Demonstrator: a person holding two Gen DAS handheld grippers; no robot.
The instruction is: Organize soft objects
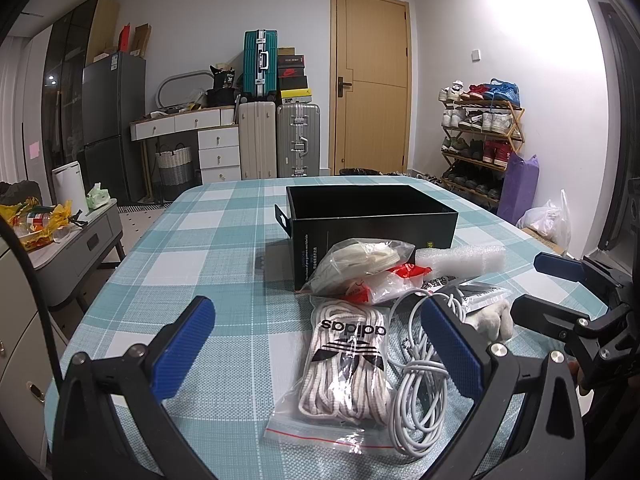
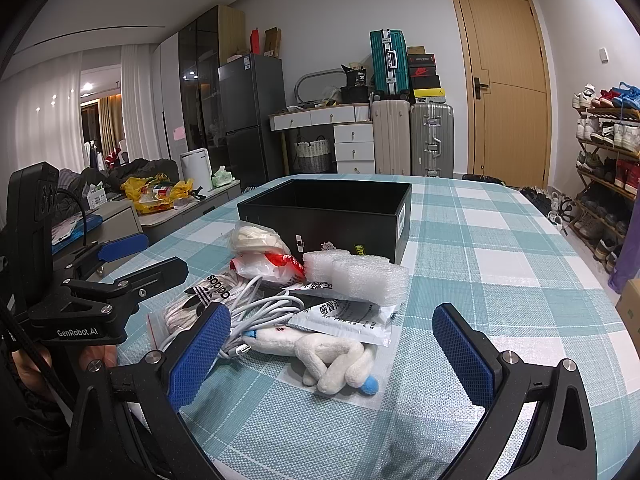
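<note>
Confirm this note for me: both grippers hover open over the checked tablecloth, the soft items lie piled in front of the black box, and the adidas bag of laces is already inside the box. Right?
One part is wrong: the adidas bag of laces is not in the black box. The left wrist view shows it flat on the checked tablecloth, between the jaws of the left gripper. The rest holds: the right gripper is open too, and the items lie in front of the box.

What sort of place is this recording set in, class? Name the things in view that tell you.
Most likely a lived-in home, perhaps an entry or dining room: a shoe rack beside a wooden door, stacked suitcases, a fridge, and a table with a checked cloth.
</note>
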